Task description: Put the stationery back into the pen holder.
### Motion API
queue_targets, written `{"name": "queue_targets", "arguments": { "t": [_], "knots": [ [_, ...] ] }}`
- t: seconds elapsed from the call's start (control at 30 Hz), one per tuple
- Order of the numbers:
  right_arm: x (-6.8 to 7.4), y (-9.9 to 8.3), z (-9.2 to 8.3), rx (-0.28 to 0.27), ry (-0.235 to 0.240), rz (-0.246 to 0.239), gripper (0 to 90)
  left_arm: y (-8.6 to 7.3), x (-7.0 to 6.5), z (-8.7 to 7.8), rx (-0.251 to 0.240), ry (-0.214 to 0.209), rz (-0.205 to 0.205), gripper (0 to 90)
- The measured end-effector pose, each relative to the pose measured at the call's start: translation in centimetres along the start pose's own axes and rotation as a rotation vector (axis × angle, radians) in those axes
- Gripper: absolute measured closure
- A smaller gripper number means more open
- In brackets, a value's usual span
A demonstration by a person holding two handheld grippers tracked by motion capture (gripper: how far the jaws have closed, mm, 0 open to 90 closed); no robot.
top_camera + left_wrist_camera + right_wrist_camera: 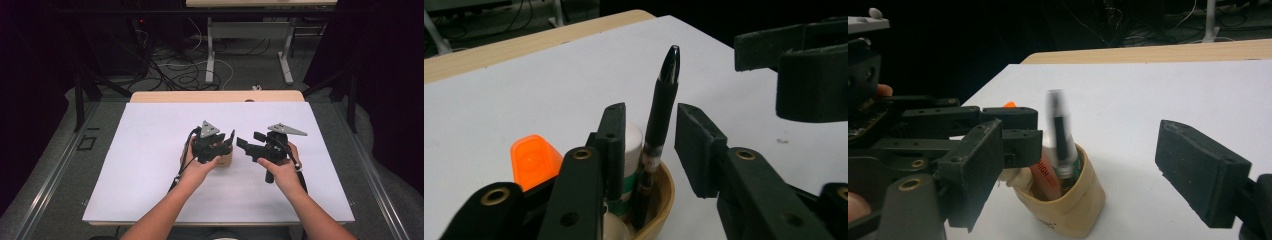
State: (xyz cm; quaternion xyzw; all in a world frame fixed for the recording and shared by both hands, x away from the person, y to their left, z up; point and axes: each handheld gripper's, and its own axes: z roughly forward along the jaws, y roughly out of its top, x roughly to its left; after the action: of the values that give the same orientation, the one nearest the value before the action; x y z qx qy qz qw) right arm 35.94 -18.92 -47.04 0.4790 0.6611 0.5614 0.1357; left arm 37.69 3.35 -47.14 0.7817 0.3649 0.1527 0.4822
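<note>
Standing in the cup (659, 195), the black pen (663, 107) sits between the left gripper (651, 135)'s parted jaws (untouched).

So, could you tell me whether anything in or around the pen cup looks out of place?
Nothing stands out. The cup stands upright on the white table, and the black pen stands in it between the left gripper's open jaws.

A white sheet (150, 165) covers most of a pale wooden table (215, 96). Grey carpeted floor (245, 70) lies beyond it, with black and white cables (170, 65) tangled across it. Farther back stands another table on light grey metal legs (286, 55). Dark curtains (30, 75) close in both sides, leaving the room dim at its edges.
</note>
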Motion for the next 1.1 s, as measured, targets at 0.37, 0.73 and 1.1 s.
{"name": "queue_targets", "arguments": {
  "t": [0.37, 0.73, 1.1],
  "knots": [
    [0.0, 0.2, -0.2, -0.007, -0.008, -0.008, 19.3, 1.1, 0.1, -1.1, 0.010, -0.018, 0.047, 48.2],
    [-0.1, 0.2, -0.4, -0.011, -0.016, -0.021, 19.2, 2.5, 0.9, -3.6, -0.028, 0.009, 0.070, 33.6],
    [0.0, 0.6, -0.7, -0.018, -0.035, -0.055, 19.2, 2.5, 3.0, -6.4, -0.052, 0.032, 0.006, 29.0]
  ]
}}
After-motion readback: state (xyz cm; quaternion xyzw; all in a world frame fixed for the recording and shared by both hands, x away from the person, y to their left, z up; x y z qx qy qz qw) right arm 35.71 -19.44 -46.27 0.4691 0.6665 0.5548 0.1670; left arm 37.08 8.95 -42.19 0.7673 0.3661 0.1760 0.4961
